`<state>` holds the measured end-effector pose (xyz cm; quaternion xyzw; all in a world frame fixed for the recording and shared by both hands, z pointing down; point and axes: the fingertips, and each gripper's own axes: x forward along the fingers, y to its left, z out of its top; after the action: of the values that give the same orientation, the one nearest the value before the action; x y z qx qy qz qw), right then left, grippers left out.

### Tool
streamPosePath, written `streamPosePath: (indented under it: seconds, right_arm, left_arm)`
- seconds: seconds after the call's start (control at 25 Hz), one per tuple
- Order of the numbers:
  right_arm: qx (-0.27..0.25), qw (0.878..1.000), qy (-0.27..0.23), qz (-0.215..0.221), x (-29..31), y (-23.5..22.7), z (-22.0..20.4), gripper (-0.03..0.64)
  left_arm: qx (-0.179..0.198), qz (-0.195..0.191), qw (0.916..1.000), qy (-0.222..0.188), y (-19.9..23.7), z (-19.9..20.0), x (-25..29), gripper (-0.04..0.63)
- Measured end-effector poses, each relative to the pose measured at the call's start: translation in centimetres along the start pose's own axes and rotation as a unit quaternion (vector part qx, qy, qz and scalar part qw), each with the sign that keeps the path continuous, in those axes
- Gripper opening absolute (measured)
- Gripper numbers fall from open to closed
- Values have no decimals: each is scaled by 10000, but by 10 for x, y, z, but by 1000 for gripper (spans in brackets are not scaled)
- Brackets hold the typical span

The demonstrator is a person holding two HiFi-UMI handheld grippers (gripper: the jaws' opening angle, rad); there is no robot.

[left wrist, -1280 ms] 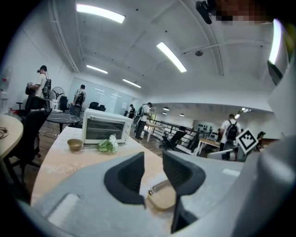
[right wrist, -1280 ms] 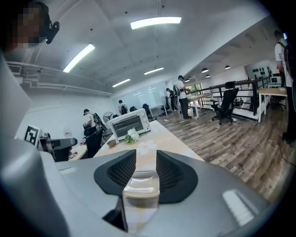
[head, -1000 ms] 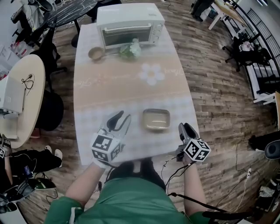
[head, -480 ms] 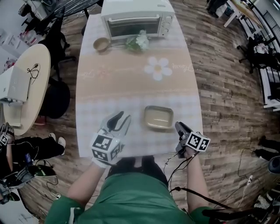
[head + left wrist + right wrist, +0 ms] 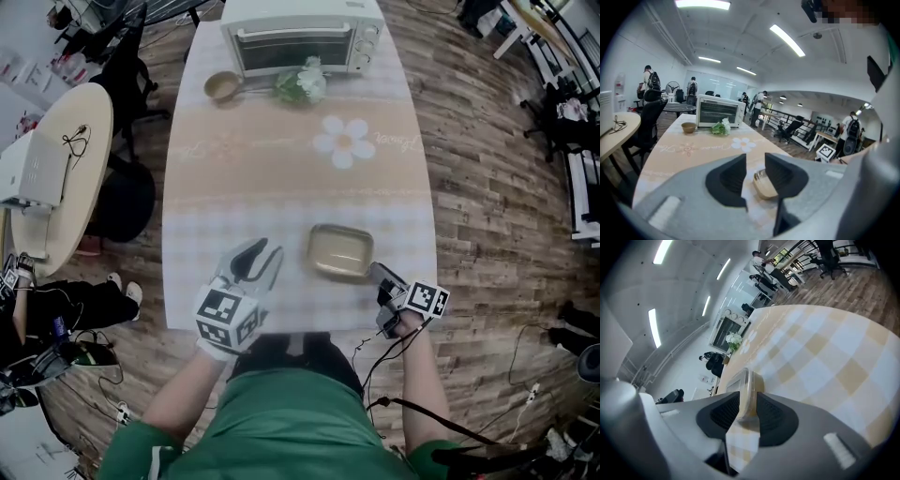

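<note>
— Tan plastic dish [image 5: 339,252], just one, empty, lower middle of the head view?
— Yes. Only the right gripper view shows the right gripper [image 5: 747,401] pinching its rim. The left gripper [image 5: 754,169] has its fingers spread on nothing. One bowl [image 5: 222,86] sits upper left, beside one oven [image 5: 302,37].

right tool [image 5: 377,272] | moved in leftward | jaws now on dish [image 5: 336,251] rim

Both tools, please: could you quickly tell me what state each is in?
Left tool: open, empty.
Right tool: shut on the tray rim.
</note>
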<state>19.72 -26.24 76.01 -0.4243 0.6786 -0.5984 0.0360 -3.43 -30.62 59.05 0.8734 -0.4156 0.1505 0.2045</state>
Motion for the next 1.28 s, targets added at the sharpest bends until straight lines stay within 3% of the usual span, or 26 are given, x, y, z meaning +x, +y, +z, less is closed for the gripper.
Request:
streamPosePath:
  seconds: [0.16, 0.28, 0.68, 1.28]
  right_arm:
    - [147, 9998, 35, 114, 0, -2, -2, 110]
    - [177, 9996, 46, 191, -2, 0, -3, 49]
    - [91, 9995, -215, 197, -14, 11, 1, 46]
    - [-1371, 9865, -802, 394, -40, 115, 27, 43]
  left_arm:
    - [-67, 20, 10000, -4, -2, -2, -2, 123]
    - [-103, 25, 9999, 15, -3, -3, -3, 123]
    - [-52, -67, 10000, -19, -11, 1, -3, 123]
    - [87, -44, 9995, -284, -17, 27, -20, 121]
